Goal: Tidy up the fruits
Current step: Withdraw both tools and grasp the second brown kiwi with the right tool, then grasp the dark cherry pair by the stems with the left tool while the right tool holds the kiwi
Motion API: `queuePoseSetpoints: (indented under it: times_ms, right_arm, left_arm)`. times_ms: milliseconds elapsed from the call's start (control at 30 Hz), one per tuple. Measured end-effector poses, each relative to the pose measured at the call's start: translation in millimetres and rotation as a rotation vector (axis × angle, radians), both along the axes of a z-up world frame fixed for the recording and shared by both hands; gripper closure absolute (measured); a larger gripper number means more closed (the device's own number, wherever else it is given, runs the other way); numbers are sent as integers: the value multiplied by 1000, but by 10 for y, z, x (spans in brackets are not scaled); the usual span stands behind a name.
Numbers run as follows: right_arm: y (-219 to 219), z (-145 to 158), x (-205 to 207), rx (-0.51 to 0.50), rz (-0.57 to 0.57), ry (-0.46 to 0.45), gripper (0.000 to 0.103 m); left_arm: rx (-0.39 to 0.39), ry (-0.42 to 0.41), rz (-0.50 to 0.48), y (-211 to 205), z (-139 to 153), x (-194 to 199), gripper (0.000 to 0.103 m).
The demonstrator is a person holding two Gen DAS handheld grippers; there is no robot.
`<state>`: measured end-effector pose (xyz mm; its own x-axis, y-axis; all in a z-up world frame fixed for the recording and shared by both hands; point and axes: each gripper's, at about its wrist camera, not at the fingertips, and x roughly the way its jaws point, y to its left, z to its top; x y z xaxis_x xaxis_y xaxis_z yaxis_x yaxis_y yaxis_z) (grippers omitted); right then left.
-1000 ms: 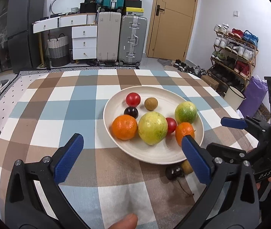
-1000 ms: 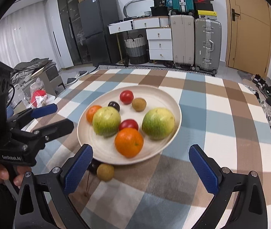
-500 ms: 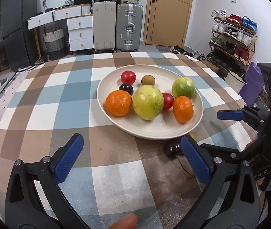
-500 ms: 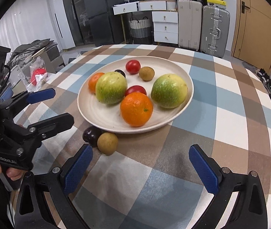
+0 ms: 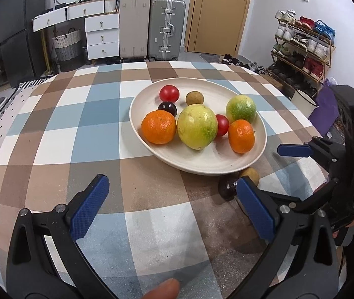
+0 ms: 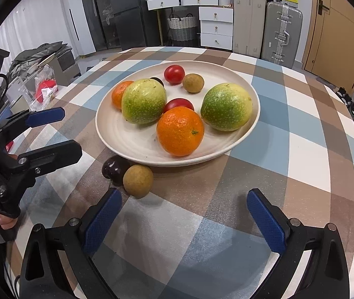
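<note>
A cream plate (image 5: pixel 172 158) (image 6: pixel 127 139) on the checked tablecloth holds two oranges (image 5: pixel 159 130), two yellow-green fruits (image 6: pixel 226 106), two red tomatoes (image 5: pixel 169 93), a dark cherry and a brown longan. Off the plate, by its near rim, lie a dark cherry (image 6: pixel 114 169) (image 5: pixel 227 187) and a brown longan (image 6: pixel 138 180) (image 5: pixel 250 174). My right gripper (image 6: pixel 181 220) is open, low over the cloth, its left pad close to the longan. My left gripper (image 5: pixel 174 208) is open and empty, its right pad partly hiding the two loose fruits.
The table edge runs along the right in the right wrist view, with shoes on the floor beyond. Suitcases (image 5: pixel 167 28), drawers (image 6: pixel 215 27) and a door stand behind the table. A shoe rack (image 5: pixel 301 47) is off to the right in the left wrist view.
Both grippers have lowered and come closer to the table. The right gripper has neared the loose cherry and longan. Both stay open; the fruits have not moved.
</note>
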<state>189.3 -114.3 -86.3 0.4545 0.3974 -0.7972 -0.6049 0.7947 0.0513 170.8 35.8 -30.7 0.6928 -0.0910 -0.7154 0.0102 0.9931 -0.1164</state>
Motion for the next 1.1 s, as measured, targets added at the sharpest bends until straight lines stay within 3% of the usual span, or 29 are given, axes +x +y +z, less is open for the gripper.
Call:
queuePoseSetpoints:
  times_ms: [267, 400, 833, 1000, 1100]
  right_arm:
    - [133, -20, -32, -25, 28, -19, 2]
    - [147, -17, -49, -26, 38, -23, 18]
    - [219, 25, -181, 3, 141, -40, 53]
    - [258, 44, -275, 3, 189, -57, 77]
    - [245, 47, -286, 4, 200, -56, 78]
  left_arm:
    - [14, -11, 4, -16, 15, -9, 1]
    - [13, -16, 3, -12, 13, -4, 1]
    - [16, -16, -1, -28, 19, -7, 1]
    - [18, -9, 0, -31, 20, -10, 1]
    - [16, -7, -1, -32, -3, 5, 1]
